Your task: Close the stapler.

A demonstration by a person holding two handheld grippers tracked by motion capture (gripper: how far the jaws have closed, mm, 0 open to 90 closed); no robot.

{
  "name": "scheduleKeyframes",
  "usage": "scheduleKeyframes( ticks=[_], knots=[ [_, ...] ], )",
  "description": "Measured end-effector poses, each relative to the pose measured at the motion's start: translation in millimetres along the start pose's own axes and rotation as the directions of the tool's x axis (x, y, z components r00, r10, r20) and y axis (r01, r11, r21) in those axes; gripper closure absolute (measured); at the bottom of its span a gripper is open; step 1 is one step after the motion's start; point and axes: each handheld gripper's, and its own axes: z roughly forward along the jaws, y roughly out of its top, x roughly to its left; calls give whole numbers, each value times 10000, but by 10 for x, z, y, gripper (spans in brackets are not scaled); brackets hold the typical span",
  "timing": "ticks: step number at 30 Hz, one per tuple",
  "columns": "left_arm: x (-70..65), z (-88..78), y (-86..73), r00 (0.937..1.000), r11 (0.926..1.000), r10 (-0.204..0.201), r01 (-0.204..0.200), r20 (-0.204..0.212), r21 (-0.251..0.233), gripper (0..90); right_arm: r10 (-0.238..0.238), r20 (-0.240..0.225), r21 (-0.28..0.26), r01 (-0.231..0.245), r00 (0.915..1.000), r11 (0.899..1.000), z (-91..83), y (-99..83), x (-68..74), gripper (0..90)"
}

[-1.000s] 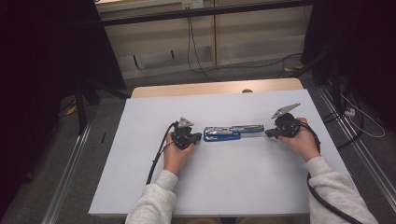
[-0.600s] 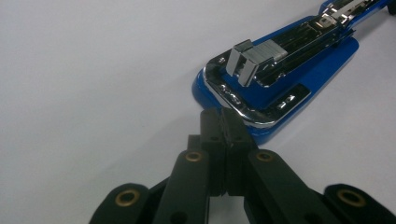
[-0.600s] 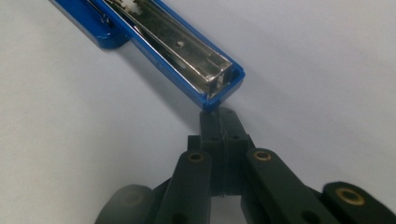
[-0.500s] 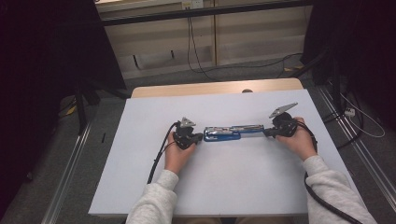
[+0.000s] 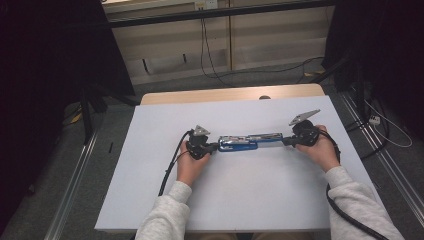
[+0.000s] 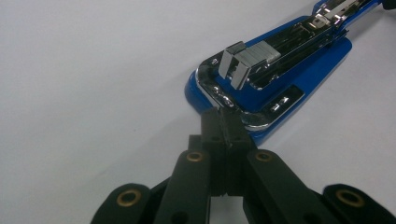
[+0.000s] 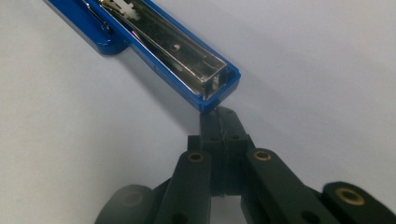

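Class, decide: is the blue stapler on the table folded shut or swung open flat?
Open flat: the stapler lies stretched between both grippers, its metal staple channel exposed facing up.

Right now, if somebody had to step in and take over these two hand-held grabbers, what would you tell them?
Left gripper: fingers shut, tips against the chrome front edge of the stapler; whether they pinch it is unclear.
Right gripper: fingers shut, tips at the blue end of the stapler's swung-out top arm.
The stapler lies opened out flat in the middle of the white table, between the two grippers, staple channel exposed.
Done: stapler is unfolded.
Left: probably reloading or folding it shut; keep both ends steady.
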Motion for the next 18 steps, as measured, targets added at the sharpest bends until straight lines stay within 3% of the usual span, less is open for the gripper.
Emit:
scheduleKeyframes(
  ticks=[18],
  knots=[
    [15, 4, 1, 9999, 10000, -79, 79, 95, -36, 900, -19, 33, -230, 20, 10000, 9997, -50, 25, -2, 900]
  ],
)
